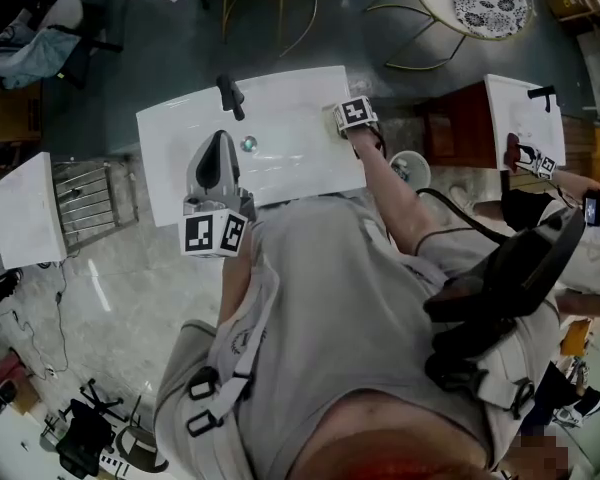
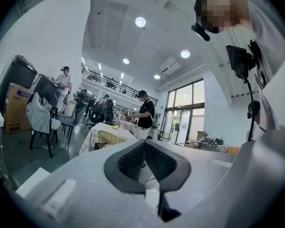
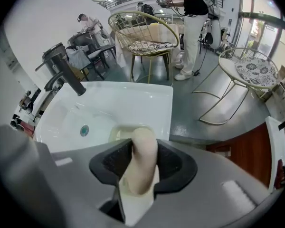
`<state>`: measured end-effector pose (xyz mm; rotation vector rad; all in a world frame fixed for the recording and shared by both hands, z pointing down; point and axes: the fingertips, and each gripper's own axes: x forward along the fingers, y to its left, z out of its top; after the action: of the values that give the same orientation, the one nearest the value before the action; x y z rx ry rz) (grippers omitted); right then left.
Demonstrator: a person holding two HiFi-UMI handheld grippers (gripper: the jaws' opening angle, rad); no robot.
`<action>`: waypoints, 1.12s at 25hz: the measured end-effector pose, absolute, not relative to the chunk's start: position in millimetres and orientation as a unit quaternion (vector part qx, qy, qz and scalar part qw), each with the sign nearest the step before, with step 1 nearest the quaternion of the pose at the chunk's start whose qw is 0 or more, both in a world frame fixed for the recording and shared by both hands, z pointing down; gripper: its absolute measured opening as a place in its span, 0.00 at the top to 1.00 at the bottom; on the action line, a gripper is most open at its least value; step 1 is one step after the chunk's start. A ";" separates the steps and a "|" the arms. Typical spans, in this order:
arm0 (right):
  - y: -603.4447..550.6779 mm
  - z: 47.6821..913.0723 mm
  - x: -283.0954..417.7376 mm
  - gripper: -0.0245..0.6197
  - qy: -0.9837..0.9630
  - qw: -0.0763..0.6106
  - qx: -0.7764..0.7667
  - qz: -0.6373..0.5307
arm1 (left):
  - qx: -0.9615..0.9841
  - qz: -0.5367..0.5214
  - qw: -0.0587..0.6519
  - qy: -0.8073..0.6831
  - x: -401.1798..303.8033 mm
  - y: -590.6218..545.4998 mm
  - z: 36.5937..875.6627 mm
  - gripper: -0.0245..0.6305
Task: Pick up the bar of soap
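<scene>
Two hand-held grippers are working at a white sink (image 3: 133, 99) set into the surface. The right hand-held gripper (image 3: 143, 148) is reaching over the sink's right-hand rim. Its jaws are standing partly closed, with the dark pads (image 3: 173, 165) pressing on either side of the bar of soap (image 3: 143, 163). The pale, cream-coloured bar is sitting upright on its edge between them, its rounded far end sticking out past the fingertips. Just beyond that end a cream soap dish (image 3: 118, 133) is lying on the rim. Whether the bar is touching the dish or hanging clear of it is not showing.

The left hand-held gripper (image 1: 217, 153) is hovering over the near left part of the basin. It is pointing up into the room, with its jaws brought together and nothing between them.

A black faucet (image 3: 69, 77) is rising at the sink's far left edge, and the drain (image 3: 84, 130) is showing in the basin's floor. Behind the sink a wire chair (image 3: 142, 32) is standing on the floor.
</scene>
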<state>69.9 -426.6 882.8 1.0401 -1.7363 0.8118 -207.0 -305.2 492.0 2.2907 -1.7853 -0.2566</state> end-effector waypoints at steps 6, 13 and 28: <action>-423.3 879.6 71.4 0.76 -0.715 0.465 0.411 0.322 | 0.783 -0.088 0.116 -0.604 -203.7 -304.6 493.1 0.97; -434.3 859.2 69.5 0.77 -0.729 0.429 0.426 0.319 | 0.792 -0.091 0.103 -0.594 -202.9 -309.3 496.4 0.97; -471.5 733.6 52.5 0.77 -0.803 0.281 0.453 0.265 | 0.813 -0.092 0.097 -0.567 -185.8 -332.3 485.6 0.97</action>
<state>52.5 -471.5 733.6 1.2127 -2.1531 0.7114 -185.8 -332.3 485.6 2.4066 -1.6794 -0.2736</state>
